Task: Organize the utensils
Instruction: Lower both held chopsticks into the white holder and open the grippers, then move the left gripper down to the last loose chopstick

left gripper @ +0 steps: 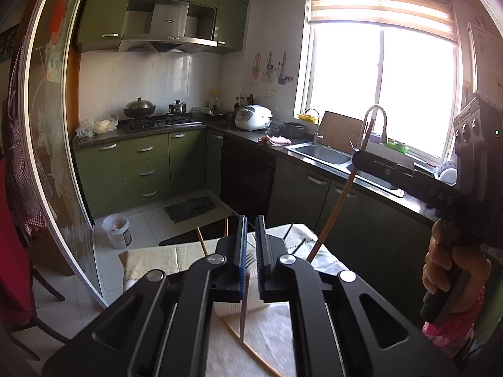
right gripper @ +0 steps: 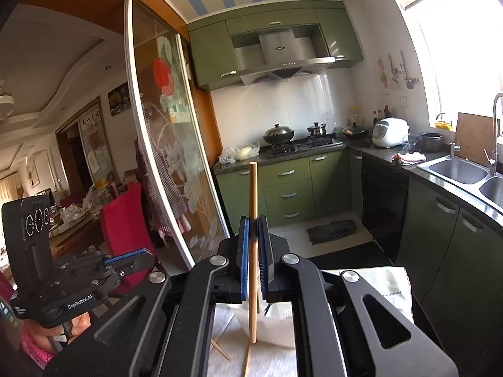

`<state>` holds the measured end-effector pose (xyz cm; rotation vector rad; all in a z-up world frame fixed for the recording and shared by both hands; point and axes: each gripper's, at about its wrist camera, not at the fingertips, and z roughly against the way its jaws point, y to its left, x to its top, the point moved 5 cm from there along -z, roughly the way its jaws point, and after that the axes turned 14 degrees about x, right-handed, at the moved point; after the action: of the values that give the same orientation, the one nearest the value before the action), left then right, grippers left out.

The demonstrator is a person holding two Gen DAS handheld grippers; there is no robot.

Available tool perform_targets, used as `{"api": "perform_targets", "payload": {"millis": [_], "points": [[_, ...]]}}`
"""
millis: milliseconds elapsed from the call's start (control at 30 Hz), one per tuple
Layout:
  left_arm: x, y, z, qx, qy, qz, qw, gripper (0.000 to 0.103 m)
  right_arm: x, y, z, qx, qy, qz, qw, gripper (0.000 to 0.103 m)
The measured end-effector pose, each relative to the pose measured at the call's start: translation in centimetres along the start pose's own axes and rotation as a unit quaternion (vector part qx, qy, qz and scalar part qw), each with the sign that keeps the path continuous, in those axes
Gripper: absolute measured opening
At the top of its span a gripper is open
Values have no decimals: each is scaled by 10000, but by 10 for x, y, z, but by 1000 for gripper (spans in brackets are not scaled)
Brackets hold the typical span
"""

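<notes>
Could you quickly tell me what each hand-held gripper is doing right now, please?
Left hand-held gripper: closed on a chopstick.
Right hand-held gripper: closed on a chopstick, held upright.

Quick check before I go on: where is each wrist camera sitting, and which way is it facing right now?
Left wrist: on the left gripper, facing the sink counter; the hand holding the right gripper, shut on a chopstick, shows at right.
Right wrist: on the right gripper, facing the stove; the left gripper shows at lower left.
Shared: stove, rice cooker, sink.
</notes>
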<state>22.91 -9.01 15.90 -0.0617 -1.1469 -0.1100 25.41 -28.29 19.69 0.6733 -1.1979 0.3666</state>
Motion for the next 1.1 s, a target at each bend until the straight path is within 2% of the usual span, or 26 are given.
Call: {"api": "perform_targets", "payload": {"millis": [133,267,533,667,833,967,1033,1067,1100], "points": [[24,-3,-27,25,-73,40,10000,5,21,-23,-33,-198,-111,-87,9997,7],[29,-5,-55,-53,47,127,9999,5,20,-49,-69,-378,69,-195,9991,7],[11,3,-77,-75,382,106,9992,5,-30,-82,-113,-483,653,-399,9959,7],[-11,26,-82,13,838,311,9960,5,-58,-91,-132,-599,1115,-458,9909,7],[-45,66,-101,284,1542,610,9857,5,-84,-90,-156,-709,1630,-365,9834,7],[-76,87,-127,450,2225,775,9708,5,-98,-88,-167,-799,1906,-339,9778,7],[-91,92,-138,424,2509,811,9637,5,-103,-84,-169,-787,1988,-335,9763,18],[-96,94,-144,445,2609,842,9607,5,-103,-83,-165,-794,1940,-311,9773,27],[-104,94,-148,456,2703,864,9578,5,-102,-80,-161,-833,1864,-258,9786,29]]}}
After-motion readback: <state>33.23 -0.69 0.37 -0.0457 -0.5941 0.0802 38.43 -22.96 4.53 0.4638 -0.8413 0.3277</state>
